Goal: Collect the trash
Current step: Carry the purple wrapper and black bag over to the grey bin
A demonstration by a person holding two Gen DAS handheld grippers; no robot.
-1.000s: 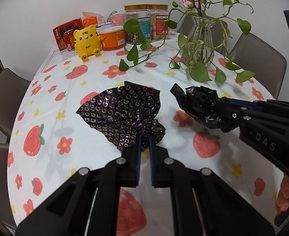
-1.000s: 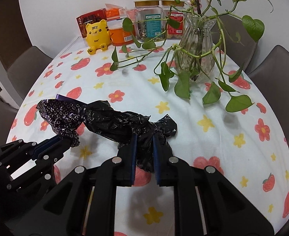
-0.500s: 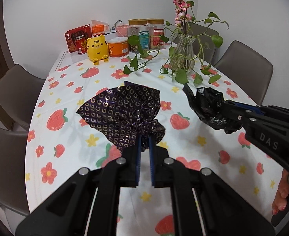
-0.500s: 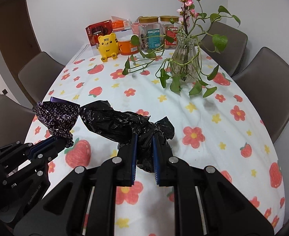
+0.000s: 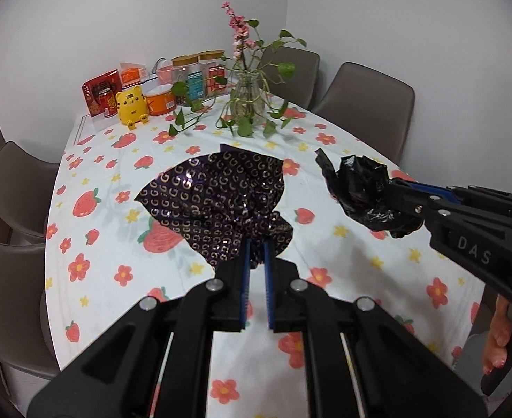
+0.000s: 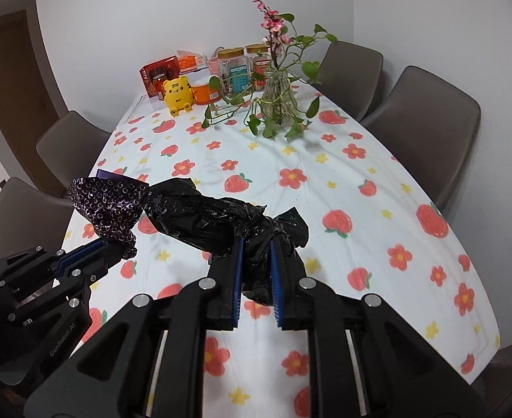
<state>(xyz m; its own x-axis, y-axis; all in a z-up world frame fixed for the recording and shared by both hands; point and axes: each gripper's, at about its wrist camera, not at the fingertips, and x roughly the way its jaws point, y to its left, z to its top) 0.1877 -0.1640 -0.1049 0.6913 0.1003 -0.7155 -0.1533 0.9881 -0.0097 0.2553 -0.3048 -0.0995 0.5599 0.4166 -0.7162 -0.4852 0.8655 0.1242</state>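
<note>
Purple gold-printed wrapper (image 5: 217, 202), glossy black bag (image 6: 214, 219), white strawberry-and-flower tablecloth (image 6: 343, 188).

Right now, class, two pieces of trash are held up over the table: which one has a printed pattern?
The purple foil wrapper in the left claw. It carries gold ring marks; the crumpled black plastic bag in the right claw is plain.

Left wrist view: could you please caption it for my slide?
Left gripper lifts patterned wrapper, right gripper holds black bag above the table.
</note>
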